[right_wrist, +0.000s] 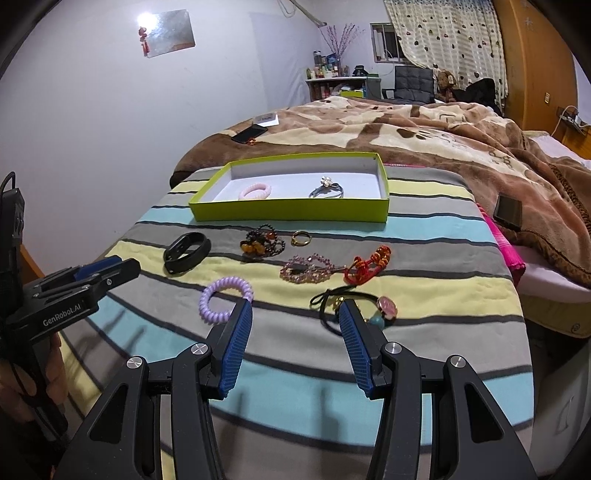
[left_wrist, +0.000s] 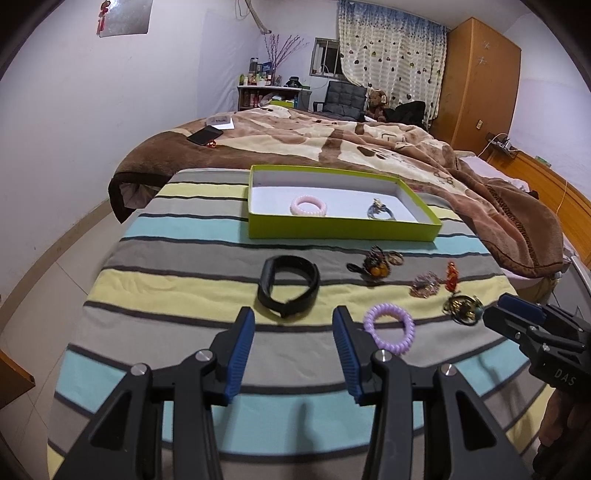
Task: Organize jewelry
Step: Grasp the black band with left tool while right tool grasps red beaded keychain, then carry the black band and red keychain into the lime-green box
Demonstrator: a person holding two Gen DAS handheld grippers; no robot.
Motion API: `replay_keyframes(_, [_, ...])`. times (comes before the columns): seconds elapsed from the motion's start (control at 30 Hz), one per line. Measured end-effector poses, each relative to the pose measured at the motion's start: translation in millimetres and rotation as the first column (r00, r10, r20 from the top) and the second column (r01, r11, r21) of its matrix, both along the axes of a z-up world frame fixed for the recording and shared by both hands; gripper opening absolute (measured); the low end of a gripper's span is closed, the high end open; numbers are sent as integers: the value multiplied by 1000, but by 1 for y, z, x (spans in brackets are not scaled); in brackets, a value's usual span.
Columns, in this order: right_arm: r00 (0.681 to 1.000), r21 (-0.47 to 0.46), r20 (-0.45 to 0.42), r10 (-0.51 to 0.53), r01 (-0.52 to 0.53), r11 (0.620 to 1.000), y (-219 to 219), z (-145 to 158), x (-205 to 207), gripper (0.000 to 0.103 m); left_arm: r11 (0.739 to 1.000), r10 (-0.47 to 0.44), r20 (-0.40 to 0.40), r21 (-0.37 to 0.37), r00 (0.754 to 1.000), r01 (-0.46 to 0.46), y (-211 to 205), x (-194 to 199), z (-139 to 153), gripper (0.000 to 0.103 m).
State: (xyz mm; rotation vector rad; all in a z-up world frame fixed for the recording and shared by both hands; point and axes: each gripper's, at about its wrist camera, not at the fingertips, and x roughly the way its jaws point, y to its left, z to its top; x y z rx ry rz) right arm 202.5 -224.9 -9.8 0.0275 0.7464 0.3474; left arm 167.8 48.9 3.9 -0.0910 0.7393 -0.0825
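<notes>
Both tongs, left [left_wrist: 293, 325] and right [right_wrist: 295, 317], hover gaping above striped blanket [left_wrist: 184, 332].

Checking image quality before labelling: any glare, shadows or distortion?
Right wrist view: bright glare on the shiny wall poster; the striped blanket bows from fisheye distortion. Left wrist view: soft jaw shadows on that blanket; the black wristband looks sharp.

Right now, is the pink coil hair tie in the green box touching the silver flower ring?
Apart. The right wrist view shows bare white box floor between the pink coil hair tie and the silver flower ring.
</notes>
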Motion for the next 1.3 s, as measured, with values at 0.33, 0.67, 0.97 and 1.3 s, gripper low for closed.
replay_keyframes(0.33, [994, 3, -64, -85, 85, 996, -18, -11, 42, 49, 1000, 29, -47, 10, 999, -28, 12, 45, -13, 46])
replay_keyframes(0.67, [979, 0, -139, -151, 153, 988, -28, -26, 79, 43, 999, 32, -109, 18, 993, -31, 12, 71, -30, 46])
replay_keyframes(0.97, [970, -55, -167, -177, 170, 984, -24, -37, 93, 26, 998, 45, -154, 58, 987, -36, 6, 84, -42, 36])
replay_keyframes(1.3, [972, -65, -161, -172, 163, 984, -27, -36, 88, 16, 996, 32, -151, 91, 988, -18, -1, 78, -40, 13])
